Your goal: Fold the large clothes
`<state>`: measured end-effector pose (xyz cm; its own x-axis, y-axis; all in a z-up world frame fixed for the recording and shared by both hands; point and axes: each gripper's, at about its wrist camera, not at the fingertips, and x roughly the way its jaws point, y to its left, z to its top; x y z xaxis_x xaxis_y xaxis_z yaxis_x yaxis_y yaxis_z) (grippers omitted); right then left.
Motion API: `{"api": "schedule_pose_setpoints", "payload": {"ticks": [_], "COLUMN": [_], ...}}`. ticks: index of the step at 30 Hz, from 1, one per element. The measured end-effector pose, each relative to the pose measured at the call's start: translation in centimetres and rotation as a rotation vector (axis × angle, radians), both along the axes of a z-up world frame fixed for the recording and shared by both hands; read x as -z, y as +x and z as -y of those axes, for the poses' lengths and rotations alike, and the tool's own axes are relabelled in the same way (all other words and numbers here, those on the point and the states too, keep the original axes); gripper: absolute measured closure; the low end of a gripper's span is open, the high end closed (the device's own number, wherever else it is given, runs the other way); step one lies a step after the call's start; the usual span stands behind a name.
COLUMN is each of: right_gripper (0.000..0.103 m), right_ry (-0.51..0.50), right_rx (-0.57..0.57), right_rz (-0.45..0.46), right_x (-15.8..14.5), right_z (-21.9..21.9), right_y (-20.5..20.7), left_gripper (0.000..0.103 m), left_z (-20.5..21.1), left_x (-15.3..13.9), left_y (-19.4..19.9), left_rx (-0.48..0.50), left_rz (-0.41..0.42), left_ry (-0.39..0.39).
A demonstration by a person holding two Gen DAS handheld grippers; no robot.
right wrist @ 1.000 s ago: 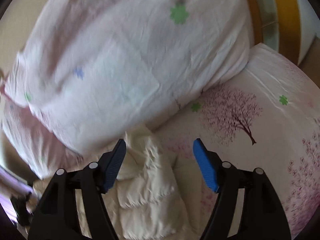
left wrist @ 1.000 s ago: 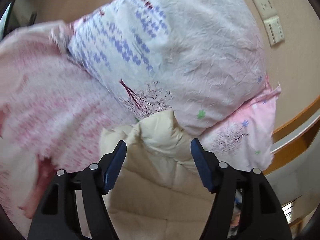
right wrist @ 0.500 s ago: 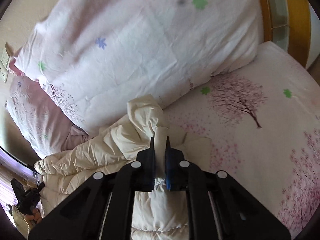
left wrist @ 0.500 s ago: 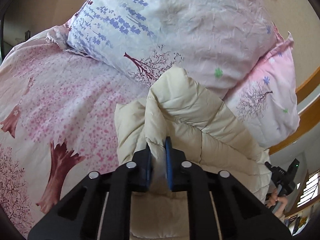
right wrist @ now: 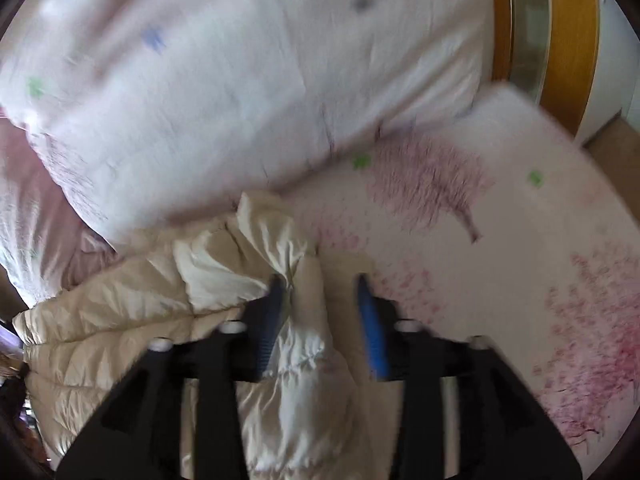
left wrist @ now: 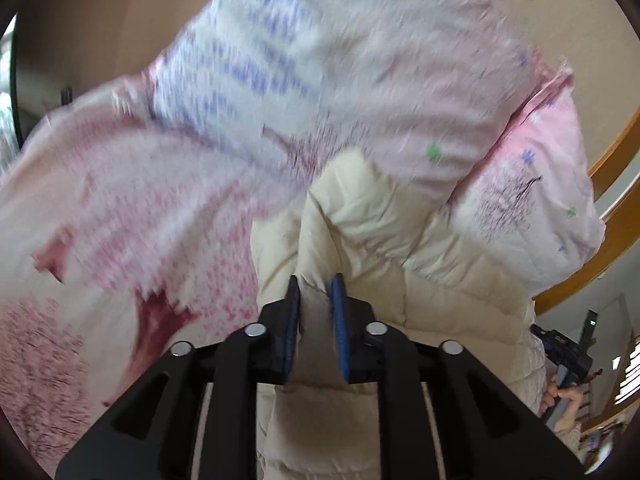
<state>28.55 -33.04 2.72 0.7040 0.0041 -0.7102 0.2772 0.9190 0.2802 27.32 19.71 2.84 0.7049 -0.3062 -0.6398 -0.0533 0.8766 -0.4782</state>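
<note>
The left gripper (left wrist: pixel 316 300) is pinching a fold of the cream puffer jacket (left wrist: pixel 400 240) between narrowly spaced pads. The right gripper (right wrist: pixel 322 308) is standing partly parted around jacket fabric; its grip is unclear. Pillows (right wrist: pixel 240 80) are lying at 12 o'clock on the blossom-print bedsheet (right wrist: pixel 540 240).

Black tongs (left wrist: pixel 316 296), blue pads (left wrist: pixel 339 320), silver screws (left wrist: pixel 255 330).

A large pillow (left wrist: pixel 360 60) printed with purple trees leans on a pink pillow (left wrist: pixel 532 200), both on a bed (right wrist: pixel 500 240) covered in a pink cherry-tree sheet; a wooden headboard (right wrist: pixel 568 40) stands behind, beside a beige wall (left wrist: pixel 100 20).
</note>
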Motion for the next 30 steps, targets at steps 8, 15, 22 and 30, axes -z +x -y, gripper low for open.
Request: {"api": "schedule_pose_setpoints", "payload": {"ticks": [8, 15, 22, 30], "right_gripper": [0.058, 0.058, 0.051, 0.029], "right_ry": [0.017, 0.005, -0.070, 0.104], "right_rx": [-0.182, -0.117, -0.140, -0.151], "right_rz": [0.018, -0.108, -0.164, -0.025], "right_x": [-1.1, 2.2, 3.6, 0.2], "right_z": [-3.8, -3.3, -4.1, -0.8], "right_y": [1.1, 4.6, 7.2, -1.1], "left_gripper": [0.045, 0.047, 0.050, 0.032], "left_z": [5.7, 6.3, 5.9, 2.1], "left_x": [-3.0, 1.3, 3.0, 0.9], "left_y": [1.1, 4.9, 5.0, -0.2], "left_rx": [0.112, 0.037, -0.016, 0.013], "left_rz": [0.120, -0.019, -0.020, 0.026], "left_ry": [0.066, 0.099, 0.111, -0.076]}}
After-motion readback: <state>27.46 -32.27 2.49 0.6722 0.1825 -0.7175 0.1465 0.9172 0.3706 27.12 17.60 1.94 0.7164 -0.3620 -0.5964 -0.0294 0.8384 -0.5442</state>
